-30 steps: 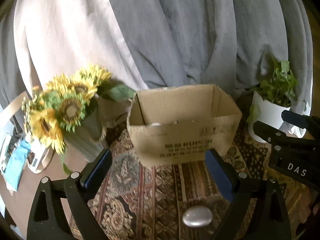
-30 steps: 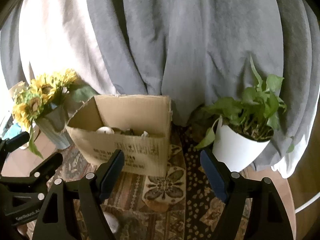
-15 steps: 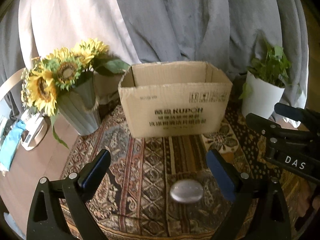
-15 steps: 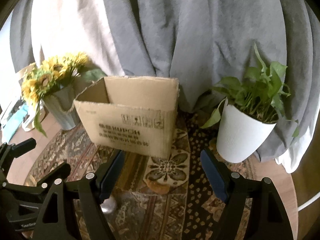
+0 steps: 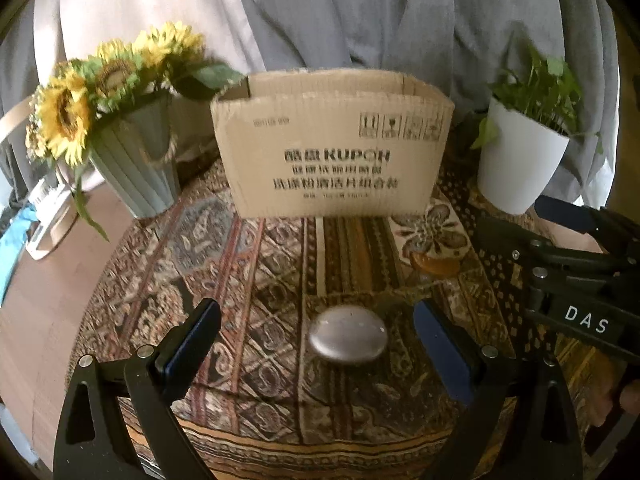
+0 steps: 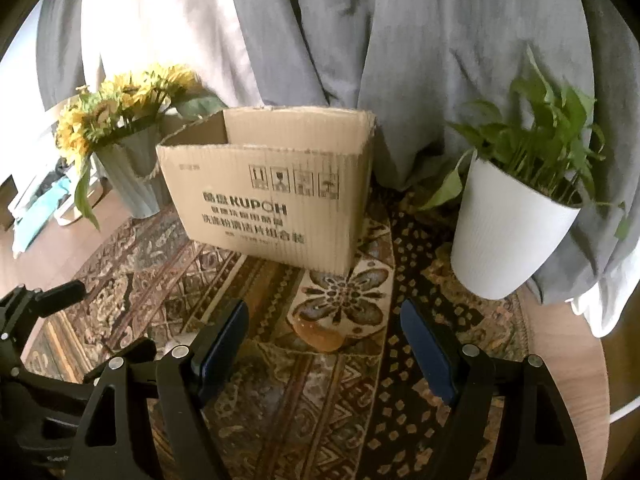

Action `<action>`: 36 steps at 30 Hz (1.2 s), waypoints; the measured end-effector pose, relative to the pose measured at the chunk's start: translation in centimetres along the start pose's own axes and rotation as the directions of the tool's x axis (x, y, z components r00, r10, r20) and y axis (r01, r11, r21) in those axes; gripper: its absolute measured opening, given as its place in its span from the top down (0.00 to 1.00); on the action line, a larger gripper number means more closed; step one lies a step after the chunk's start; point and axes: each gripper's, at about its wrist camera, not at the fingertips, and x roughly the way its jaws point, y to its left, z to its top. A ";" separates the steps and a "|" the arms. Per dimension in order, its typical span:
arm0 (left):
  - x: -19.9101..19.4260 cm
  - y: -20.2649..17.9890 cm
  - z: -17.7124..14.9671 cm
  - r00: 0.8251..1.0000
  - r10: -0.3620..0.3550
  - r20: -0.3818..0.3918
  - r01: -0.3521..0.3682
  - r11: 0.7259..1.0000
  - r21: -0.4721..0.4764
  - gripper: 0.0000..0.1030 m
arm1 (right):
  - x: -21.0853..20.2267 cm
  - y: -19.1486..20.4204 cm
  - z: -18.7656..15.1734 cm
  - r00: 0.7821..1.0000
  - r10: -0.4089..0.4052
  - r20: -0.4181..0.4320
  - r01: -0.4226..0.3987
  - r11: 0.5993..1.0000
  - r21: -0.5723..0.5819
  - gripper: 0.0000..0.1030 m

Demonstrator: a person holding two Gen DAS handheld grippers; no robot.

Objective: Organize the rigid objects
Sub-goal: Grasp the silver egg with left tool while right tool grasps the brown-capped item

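A smooth silver oval object (image 5: 347,340) lies on the patterned tablecloth (image 5: 280,264). My left gripper (image 5: 316,340) is open and low, with the oval between its blue-padded fingers, not touching. An open cardboard box (image 5: 332,160) printed KUPOH stands behind it; it also shows in the right wrist view (image 6: 268,200). Its contents are hidden from here. My right gripper (image 6: 324,336) is open and empty above the cloth, right of the left gripper; it shows in the left wrist view (image 5: 580,280). A small amber piece (image 6: 320,334) lies on the cloth between its fingers.
A ribbed vase of sunflowers (image 5: 132,168) stands left of the box. A white pot with a green plant (image 6: 508,232) stands right of it. Grey curtains hang behind. The round table's bare wood edge (image 6: 568,360) shows at right.
Both grippers have dropped lower and drawn back from the box; the box interior is no longer visible. The silver oval now sits higher in view, between the left fingers.
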 end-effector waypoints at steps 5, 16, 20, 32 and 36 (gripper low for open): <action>1.4 -0.5 -0.8 0.999 0.001 -0.036 -0.001 1.000 0.009 0.04 | 1.2 -0.2 -1.0 1.000 0.015 -0.019 -0.015 1.000 -0.022 0.23; 4.5 -0.8 -1.5 0.995 0.000 -0.104 0.001 1.000 0.008 0.04 | 4.9 -0.5 -1.7 0.994 0.054 -0.097 -0.059 0.997 -0.047 0.23; 5.6 -0.8 -1.7 0.992 0.007 -0.123 -0.005 1.000 0.012 0.04 | 6.5 -0.9 -1.9 0.989 0.067 -0.134 -0.073 0.997 -0.040 0.23; 7.6 -0.4 -1.8 0.988 -0.008 -0.157 0.005 1.000 -0.016 0.05 | 10.2 -0.7 -1.8 0.980 0.075 -0.185 -0.093 0.992 -0.087 0.28; 8.4 -0.1 -2.0 0.984 -0.026 -0.176 0.019 0.999 -0.039 0.06 | 10.9 -0.7 -1.8 0.977 0.083 -0.197 -0.102 0.991 -0.086 0.32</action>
